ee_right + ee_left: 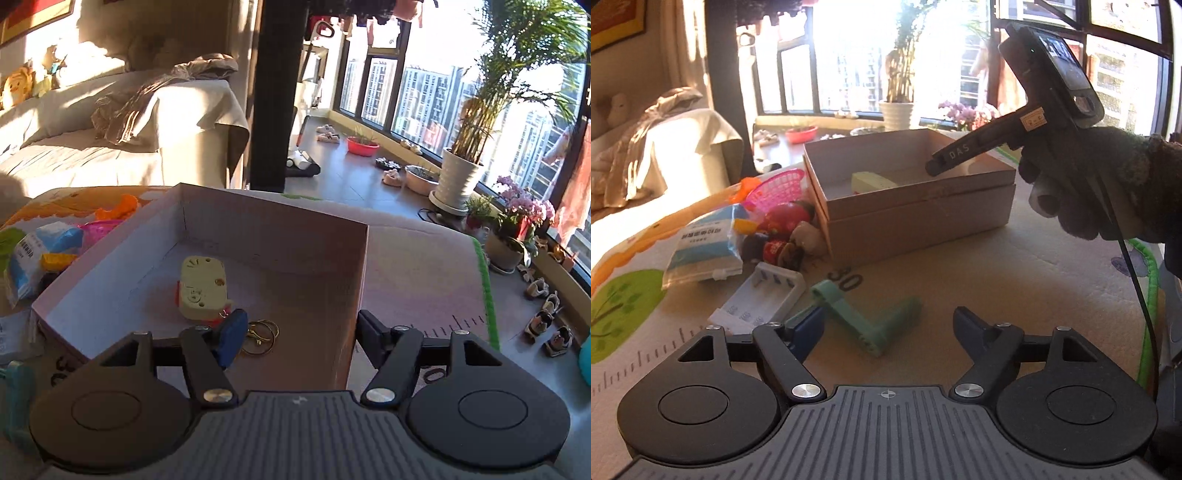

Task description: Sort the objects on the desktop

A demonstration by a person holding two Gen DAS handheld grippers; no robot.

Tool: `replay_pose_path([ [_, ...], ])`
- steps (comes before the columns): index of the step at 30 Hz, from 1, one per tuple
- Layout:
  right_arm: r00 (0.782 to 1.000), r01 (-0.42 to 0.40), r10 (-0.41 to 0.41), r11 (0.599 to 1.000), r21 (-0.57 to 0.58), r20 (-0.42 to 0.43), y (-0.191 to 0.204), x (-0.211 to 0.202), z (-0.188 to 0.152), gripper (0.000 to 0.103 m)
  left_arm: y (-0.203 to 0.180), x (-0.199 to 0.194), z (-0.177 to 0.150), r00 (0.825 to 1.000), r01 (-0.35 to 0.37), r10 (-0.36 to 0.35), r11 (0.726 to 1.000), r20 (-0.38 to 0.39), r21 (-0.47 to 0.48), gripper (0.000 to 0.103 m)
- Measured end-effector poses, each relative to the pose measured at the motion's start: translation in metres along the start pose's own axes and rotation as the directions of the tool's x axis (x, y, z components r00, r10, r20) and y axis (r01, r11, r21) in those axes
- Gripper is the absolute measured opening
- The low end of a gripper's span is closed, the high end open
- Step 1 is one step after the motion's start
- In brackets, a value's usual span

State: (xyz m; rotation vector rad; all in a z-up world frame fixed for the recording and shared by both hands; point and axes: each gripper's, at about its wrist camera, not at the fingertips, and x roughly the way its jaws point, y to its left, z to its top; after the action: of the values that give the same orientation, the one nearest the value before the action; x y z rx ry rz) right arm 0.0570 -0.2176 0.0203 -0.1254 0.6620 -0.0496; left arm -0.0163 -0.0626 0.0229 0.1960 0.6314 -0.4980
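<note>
An open cardboard box (916,206) stands on the table; in the right wrist view (273,236) it holds a cream plastic block (203,286) and gold rings (260,336). My left gripper (890,332) is open and empty, low over the table, just in front of a teal plastic bracket (864,317). A white battery charger (764,299) lies left of the bracket. My right gripper (299,338) is open and empty, held over the box's near right corner; it shows in the left wrist view (936,166) above the box.
A pile lies left of the box: a blue-white packet (701,247), a pink plastic basket (775,188), red toys (783,221). The table mat (1015,280) has a green right edge. A sofa (110,147) stands behind; potted plants (458,173) line the window.
</note>
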Motion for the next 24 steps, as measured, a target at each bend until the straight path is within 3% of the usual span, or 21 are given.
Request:
replay_pose_path([
  [3,0.999,-0.040,0.040,0.999,-0.035,-0.002,0.017,-0.005,0.003,0.066,0.012,-0.011,-0.004,0.999,-0.032,0.032,0.999,0.007,-0.034,0.099],
  [6,0.997,-0.017,0.022,0.998,-0.061,0.080,0.030,-0.036,0.002,0.065,0.031,-0.017,-0.004,0.991,-0.129,0.130,0.988,0.006,-0.083,0.102],
  [9,0.987,-0.066,0.076,0.995,-0.070,0.143,0.038,-0.072,-0.006,0.067,0.055,-0.014,-0.003,0.972,-0.236,0.235,0.959,-0.023,-0.156,0.103],
  [13,0.963,-0.256,0.258,0.966,-0.028,0.081,0.058,-0.094,-0.026,0.067,0.083,-0.013,-0.002,0.958,-0.284,0.282,0.927,-0.047,-0.245,0.103],
  [17,0.932,-0.360,0.362,0.931,-0.058,0.013,0.102,-0.084,-0.044,0.067,0.097,-0.023,-0.008,0.955,-0.293,0.292,0.913,-0.044,-0.283,0.103],
  [19,0.924,-0.382,0.381,0.921,-0.074,-0.020,0.122,-0.072,-0.048,0.057,0.099,-0.027,-0.011,0.953,-0.301,0.300,0.909,-0.049,-0.288,0.103],
  [21,0.912,-0.409,0.403,0.909,-0.084,-0.073,0.139,-0.062,-0.053,0.030,0.100,-0.028,-0.013,0.950,-0.311,0.308,0.904,-0.059,-0.294,0.103],
  [24,0.917,-0.394,0.384,0.913,-0.106,-0.106,0.147,-0.059,-0.058,0.013,0.102,-0.029,-0.017,0.950,-0.312,0.304,0.902,-0.074,-0.299,0.103],
])
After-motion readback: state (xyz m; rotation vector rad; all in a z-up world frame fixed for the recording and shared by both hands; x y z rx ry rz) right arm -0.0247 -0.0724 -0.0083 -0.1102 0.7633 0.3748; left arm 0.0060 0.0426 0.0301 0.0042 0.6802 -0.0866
